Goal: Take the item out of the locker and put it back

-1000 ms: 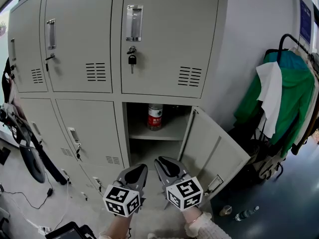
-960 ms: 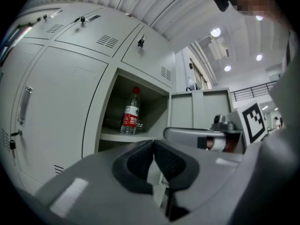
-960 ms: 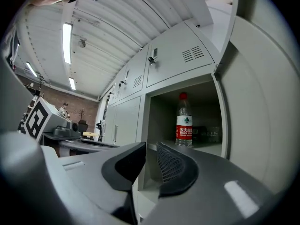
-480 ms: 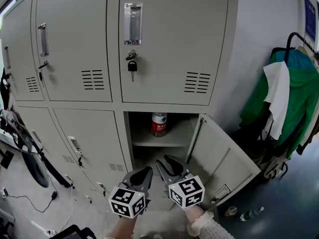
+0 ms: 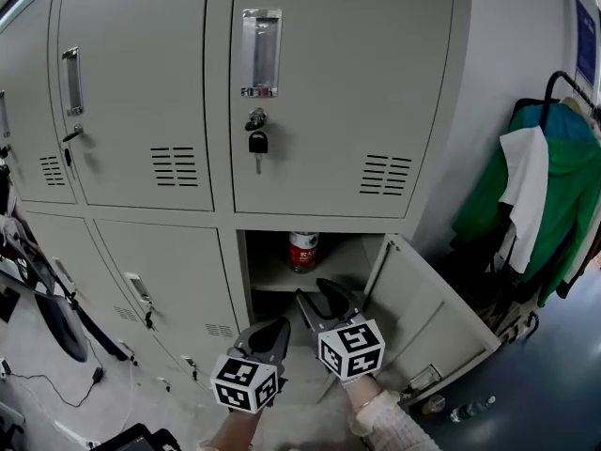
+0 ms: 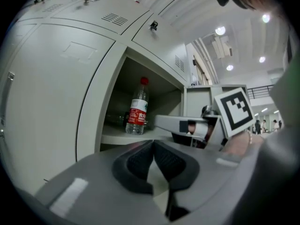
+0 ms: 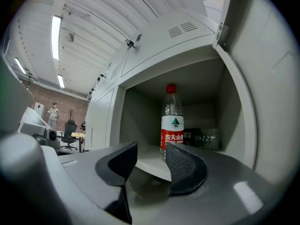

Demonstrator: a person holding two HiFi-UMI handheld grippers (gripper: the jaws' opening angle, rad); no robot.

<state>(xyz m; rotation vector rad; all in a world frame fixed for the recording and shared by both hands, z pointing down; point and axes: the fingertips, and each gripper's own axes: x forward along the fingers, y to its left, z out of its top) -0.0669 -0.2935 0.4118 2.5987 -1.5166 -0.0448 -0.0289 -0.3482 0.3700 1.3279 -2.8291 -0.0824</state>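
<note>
Clear plastic bottle [image 7: 172, 121], red cap and label: stood upright, untouched, on shelf [image 5: 349, 259] of open grey metal locker.
Right gripper [image 7: 150, 156]: empty, half-spread, jaws just opening, short of bottle.
Left gripper [image 6: 153, 146]: pinched together, empty.
Risk: too narrow a gap could have tipped bottle into dark clutter [image 7: 199, 138] behind, apparently loose.

Pale grey lockers [image 5: 329, 92] fill the frame; at centre, a clear bottle [image 5: 302, 250] with red label and cap; at right, a green jacket [image 5: 566, 205].
</note>
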